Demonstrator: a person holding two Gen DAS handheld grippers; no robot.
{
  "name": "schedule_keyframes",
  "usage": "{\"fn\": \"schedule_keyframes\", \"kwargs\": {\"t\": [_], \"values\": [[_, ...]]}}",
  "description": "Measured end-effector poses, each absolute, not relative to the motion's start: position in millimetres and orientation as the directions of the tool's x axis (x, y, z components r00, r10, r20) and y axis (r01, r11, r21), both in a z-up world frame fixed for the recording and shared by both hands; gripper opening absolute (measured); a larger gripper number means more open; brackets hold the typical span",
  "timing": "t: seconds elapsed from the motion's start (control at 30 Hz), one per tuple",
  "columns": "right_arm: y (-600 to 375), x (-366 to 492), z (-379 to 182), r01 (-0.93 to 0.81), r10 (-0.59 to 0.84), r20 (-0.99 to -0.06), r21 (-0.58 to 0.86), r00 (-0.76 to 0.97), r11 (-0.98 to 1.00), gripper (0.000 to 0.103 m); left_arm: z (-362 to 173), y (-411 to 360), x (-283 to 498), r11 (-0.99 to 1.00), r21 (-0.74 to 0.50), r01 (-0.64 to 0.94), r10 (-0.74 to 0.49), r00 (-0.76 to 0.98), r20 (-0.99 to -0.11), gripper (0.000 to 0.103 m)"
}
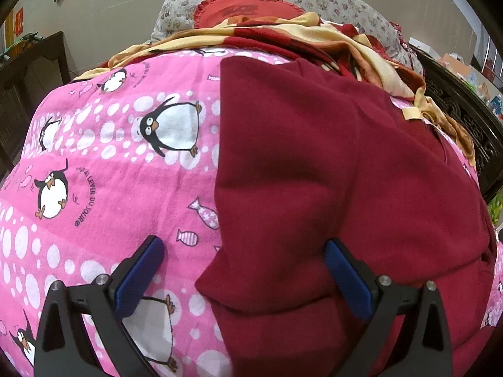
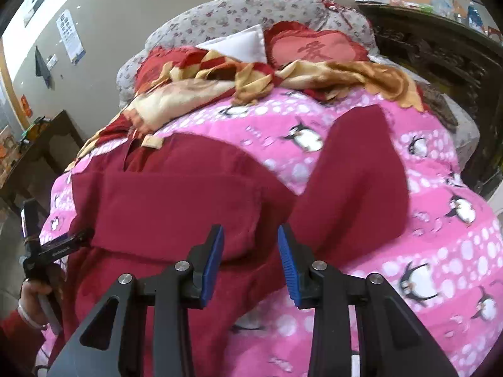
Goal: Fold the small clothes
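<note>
Dark red garment (image 1: 330,172) spread flat on pink sheet (image 1: 103,163), lying across the bed's middle; in the left wrist view filling the right half, with a long straight edge running top to bottom against bare sheet. Near the bottom of that edge, a folded corner jutting out toward the left.

Left gripper (image 1: 245,270) low over that jutting corner, jaws wide apart: one blue pad (image 1: 141,273) over bare sheet, the other over red cloth, the garment's edge between them, no pressing seen. Plenty of free sheet to the left of the edge, printed with penguins and dots.

In the right wrist view, garment (image 2: 176,194) seen with one leg or sleeve part (image 2: 355,182) splayed out to the right, a wedge of pink sheet (image 2: 440,251) between the two parts. Right gripper (image 2: 251,260) over the fork where they meet, jaws partly apart, narrow gap, only red cloth behind the gap; contact not clear. Slight blur here.

Open sheet to the right and below the splayed part. At far left, a hand (image 2: 31,298) in a red sleeve gripping the other tool's handle, beside the garment's left edge.

Beyond the garment's far edge, rumpled red-and-yellow blanket (image 2: 251,75), touching or just overlapping the cloth at the top, then pillows (image 2: 314,47) against a floral headboard (image 2: 239,12). Dark carved furniture (image 2: 433,50) along the right side.
</note>
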State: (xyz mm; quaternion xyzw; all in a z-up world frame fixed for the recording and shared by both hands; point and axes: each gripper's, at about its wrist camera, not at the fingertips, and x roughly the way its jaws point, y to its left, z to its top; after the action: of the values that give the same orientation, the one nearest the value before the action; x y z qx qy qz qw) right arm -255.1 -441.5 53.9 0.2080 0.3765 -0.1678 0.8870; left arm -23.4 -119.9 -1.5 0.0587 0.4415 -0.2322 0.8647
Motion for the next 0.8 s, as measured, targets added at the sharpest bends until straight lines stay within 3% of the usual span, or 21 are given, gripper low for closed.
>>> {"fn": "schedule_keyframes", "kwargs": {"t": [0.3, 0.43, 0.53, 0.63, 0.8], "values": [[-428.4, -211.7, 19.5, 0.447, -0.119, -0.796, 0.202, 0.593, 0.871, 0.046, 0.5, -118.4, -24.9, 0.884, -0.109, 0.454, -0.356, 0.503, -0.788, 0.103], [-434.4, -222.0, 39.8, 0.41, -0.1, -0.776, 0.215, 0.623, 0.886, 0.046, 13.9, -108.1, -30.8, 0.884, -0.109, 0.456, -0.361, 0.514, -0.778, 0.103], [-464.6, -238.7, 65.8, 0.478, -0.224, -0.73, 0.159, 0.646, 0.864, 0.051, 30.0, -101.3, -39.9, 0.887, -0.08, 0.455, -0.355, 0.561, -0.748, 0.103], [-511.1, -237.3, 72.7, 0.578, -0.314, -0.751, 0.11, 0.581, 0.808, 0.054, 46.5, -100.7, -45.9, 0.88, -0.093, 0.465, -0.379, 0.571, -0.728, 0.103], [-580.7, -215.1, 60.0, 0.658, -0.268, -0.793, 0.21, 0.547, 0.723, 0.054, 67.0, -108.9, -51.5, 0.872, -0.1, 0.479, -0.401, 0.583, -0.707, 0.103]]}}
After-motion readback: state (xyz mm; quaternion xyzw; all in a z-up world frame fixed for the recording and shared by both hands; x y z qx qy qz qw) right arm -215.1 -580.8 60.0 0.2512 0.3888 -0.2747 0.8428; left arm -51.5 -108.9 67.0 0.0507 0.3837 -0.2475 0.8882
